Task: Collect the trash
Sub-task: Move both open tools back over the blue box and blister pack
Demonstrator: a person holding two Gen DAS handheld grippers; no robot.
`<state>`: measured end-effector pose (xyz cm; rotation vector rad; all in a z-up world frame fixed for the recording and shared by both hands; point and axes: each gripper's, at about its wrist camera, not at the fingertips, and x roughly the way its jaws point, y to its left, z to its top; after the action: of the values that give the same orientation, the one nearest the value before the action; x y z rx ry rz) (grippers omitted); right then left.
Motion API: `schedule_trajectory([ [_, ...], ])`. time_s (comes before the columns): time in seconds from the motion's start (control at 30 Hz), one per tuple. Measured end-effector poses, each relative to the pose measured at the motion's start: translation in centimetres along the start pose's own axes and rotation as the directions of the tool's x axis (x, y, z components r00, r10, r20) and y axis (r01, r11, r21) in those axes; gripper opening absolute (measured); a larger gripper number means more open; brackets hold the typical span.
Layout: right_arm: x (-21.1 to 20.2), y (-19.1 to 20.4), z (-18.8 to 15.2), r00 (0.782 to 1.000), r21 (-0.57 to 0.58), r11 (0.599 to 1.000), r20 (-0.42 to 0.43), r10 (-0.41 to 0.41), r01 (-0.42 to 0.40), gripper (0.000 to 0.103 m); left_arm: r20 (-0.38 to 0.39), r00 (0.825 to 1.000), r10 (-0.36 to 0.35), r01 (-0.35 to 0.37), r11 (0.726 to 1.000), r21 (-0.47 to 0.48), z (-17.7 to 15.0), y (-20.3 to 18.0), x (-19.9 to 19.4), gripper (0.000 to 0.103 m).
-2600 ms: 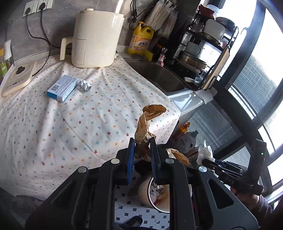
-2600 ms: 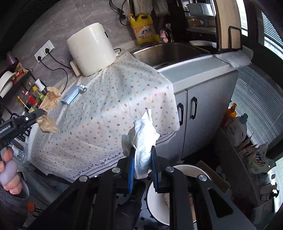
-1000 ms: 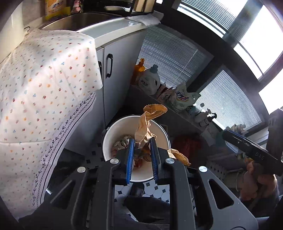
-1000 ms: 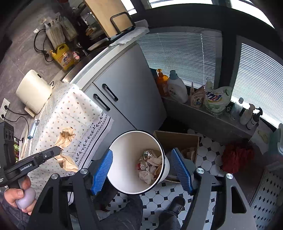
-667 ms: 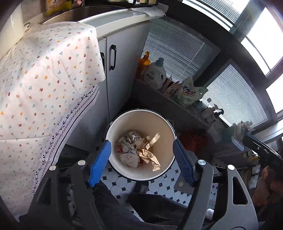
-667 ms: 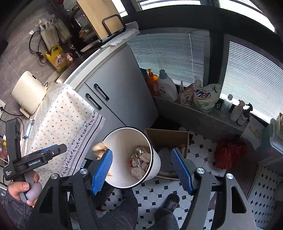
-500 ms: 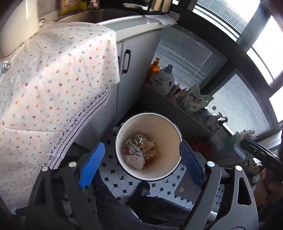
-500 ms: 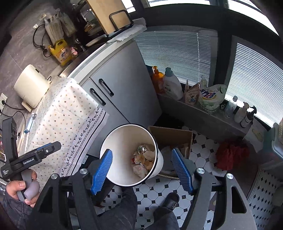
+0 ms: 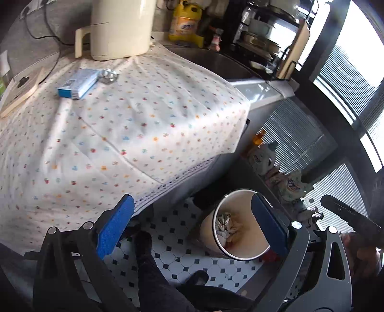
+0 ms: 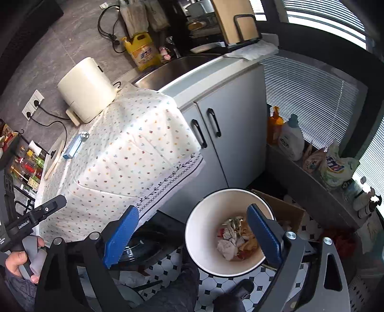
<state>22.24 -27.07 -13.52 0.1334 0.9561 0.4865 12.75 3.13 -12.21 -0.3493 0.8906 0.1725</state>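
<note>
A white trash bin (image 10: 204, 228) stands on the tiled floor beside the counter, with crumpled paper and foil trash (image 10: 236, 238) in its bottom; it also shows in the left wrist view (image 9: 242, 249). My left gripper (image 9: 192, 225) is open and empty, up near the counter's front edge. My right gripper (image 10: 192, 235) is open and empty above the bin. A blue box (image 9: 78, 83) and a blister pack (image 9: 109, 75) lie on the flowered cloth (image 9: 120, 134) at the far left of the counter.
A cream appliance (image 9: 121, 26) and a yellow detergent jug (image 9: 186, 22) stand at the back by the sink (image 10: 172, 69). Grey cabinet doors (image 10: 230, 134), a cardboard box (image 10: 285, 211) and bottles (image 10: 291, 141) on a low ledge surround the bin.
Both grippers dropped their trash, brown paper and white tissue, into the bin and opened. The left gripper has since swung back up toward the counter; the right has tilted up slightly.
</note>
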Motion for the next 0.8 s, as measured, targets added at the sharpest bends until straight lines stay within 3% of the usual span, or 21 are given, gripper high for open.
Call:
schedule_trajectory([
  [0.17,1.3,4.8,2.2,0.999,-0.069,0.996,0.007,0.052,-0.052,0.095,0.063,0.997,0.042,-0.037,0.997,-0.075,1.0,4.2,-2.4,0.097],
  [0.4,3.7,11.1,5.0,0.994,-0.159,0.981,-0.016,0.109,-0.11,0.095,0.121,0.987,0.102,-0.081,0.983,-0.164,2.5,9.4,-4.5,0.097],
  [0.8,9.9,21.4,8.7,0.979,-0.295,0.934,-0.094,0.18,-0.2,0.095,0.161,0.971,0.178,-0.132,0.957,-0.259,5.5,16.0,-5.1,0.097],
])
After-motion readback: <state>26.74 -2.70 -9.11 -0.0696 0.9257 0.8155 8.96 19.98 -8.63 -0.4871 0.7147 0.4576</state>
